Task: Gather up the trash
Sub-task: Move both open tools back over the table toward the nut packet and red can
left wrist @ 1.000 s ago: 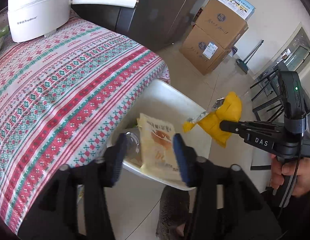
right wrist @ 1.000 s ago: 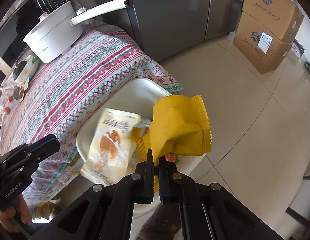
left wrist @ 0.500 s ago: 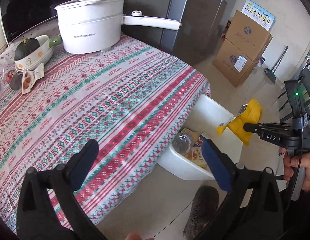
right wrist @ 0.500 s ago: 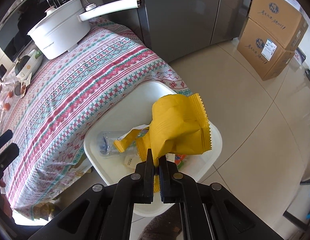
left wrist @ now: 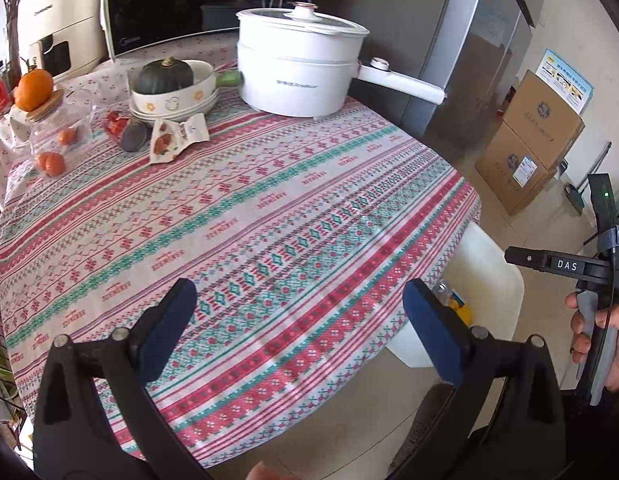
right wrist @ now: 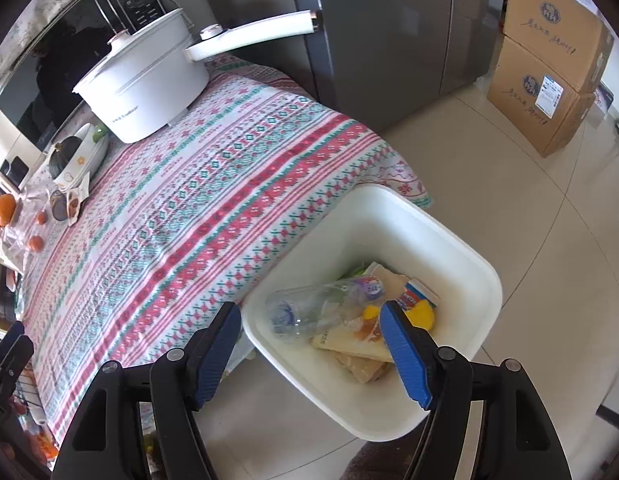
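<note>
The left tongs [left wrist: 299,324] stand at their widest over the near edge of the table [left wrist: 269,216], nothing between the blue pads; below them lies only the red, green and white patterned cloth. The right tongs [right wrist: 309,344] hang above the white bin [right wrist: 461,248], which stands on the tiled floor just beside the table's corner; their jaws are opening, and no thing sits between the pads. Inside the bin lie a clear plastic bottle [right wrist: 309,308] on its side, a pale snack packet [right wrist: 349,340] under it, and a yellow wrapper [right wrist: 423,316] next to the right pad's tip, with other scraps half hidden beneath. At the far end of the table stand a white electric pot [left wrist: 301,76] with a long handle, and a stack of bowls [left wrist: 169,100] carrying a dark green squash; near the bowls lies an opened snack wrapper [left wrist: 177,136], with a red wrapper [left wrist: 115,122] close by. In the left view a hand [left wrist: 601,336] grips the handle of the right tongs at the right edge; two cardboard boxes [right wrist: 549,56] stand stacked on the floor, well apart from the bin.
</note>
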Available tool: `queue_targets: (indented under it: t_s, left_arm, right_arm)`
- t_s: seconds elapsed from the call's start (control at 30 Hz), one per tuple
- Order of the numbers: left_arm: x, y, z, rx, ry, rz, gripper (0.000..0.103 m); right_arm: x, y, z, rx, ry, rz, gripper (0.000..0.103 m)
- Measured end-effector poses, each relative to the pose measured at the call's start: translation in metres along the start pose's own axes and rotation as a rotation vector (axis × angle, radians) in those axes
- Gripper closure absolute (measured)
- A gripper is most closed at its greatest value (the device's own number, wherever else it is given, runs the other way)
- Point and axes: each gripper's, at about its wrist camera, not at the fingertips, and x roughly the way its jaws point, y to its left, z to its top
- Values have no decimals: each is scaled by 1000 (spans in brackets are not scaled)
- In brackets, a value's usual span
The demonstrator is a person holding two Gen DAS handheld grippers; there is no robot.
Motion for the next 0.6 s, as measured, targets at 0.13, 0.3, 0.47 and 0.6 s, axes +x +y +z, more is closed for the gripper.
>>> queue_targets:
  t_s: [0.13,0.3,0.47,0.6]
  left_arm:
    - [-9,30,-2,-68,-13,47,1]
    - [-19,64,-3,-145,-20,73,1]
    - [-27,101,-2,-217,-20,138,1]
    - [-35,131,1,-272,-27,195,1]
  right_arm:
    - [1,37,0,-49,-25,20,29]
    - [6,78,-3,-116,-43,36,28]
    - [9,119,-3,-185,-83,30,28]
    - [14,160,3,-247,-109,37,26]
